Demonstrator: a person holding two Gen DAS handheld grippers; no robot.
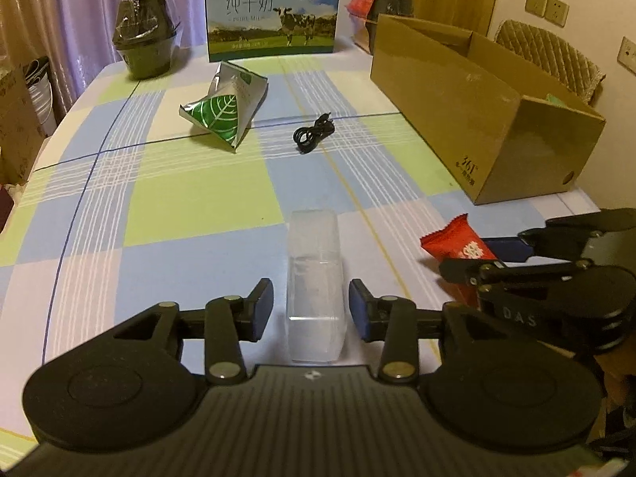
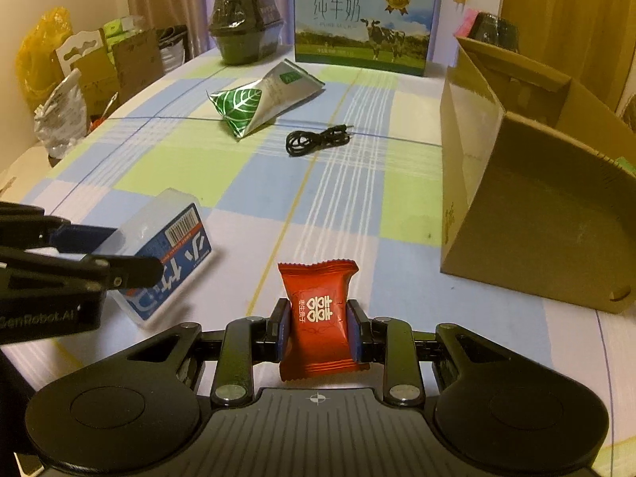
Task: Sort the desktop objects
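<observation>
In the left wrist view, the left gripper [image 1: 311,310] straddles a clear plastic box [image 1: 315,284] that lies on the checked tablecloth [image 1: 190,206]; its blue pads [image 1: 263,308] stand a little off each side wall, so the jaws are open wide and grip nothing yet. Off to its right the right gripper [image 1: 469,256] is pinched on a red candy packet [image 1: 457,248], and farther ahead on that side sits the open cardboard box [image 1: 477,119], with a coiled black cable [image 1: 312,135] and a green leaf-print pouch [image 1: 222,113] ahead. In the right wrist view, the right gripper [image 2: 317,328] has its pads pressed against both sides of the red candy packet [image 2: 318,318], which stands upright between them; whether it clears the table I cannot tell. The cardboard box [image 2: 516,206] lies ahead and to its right. The step in hand looks like picking up: the left jaws need to close on the clear box, and the candy needs carrying right, over the cardboard wall.
</observation>
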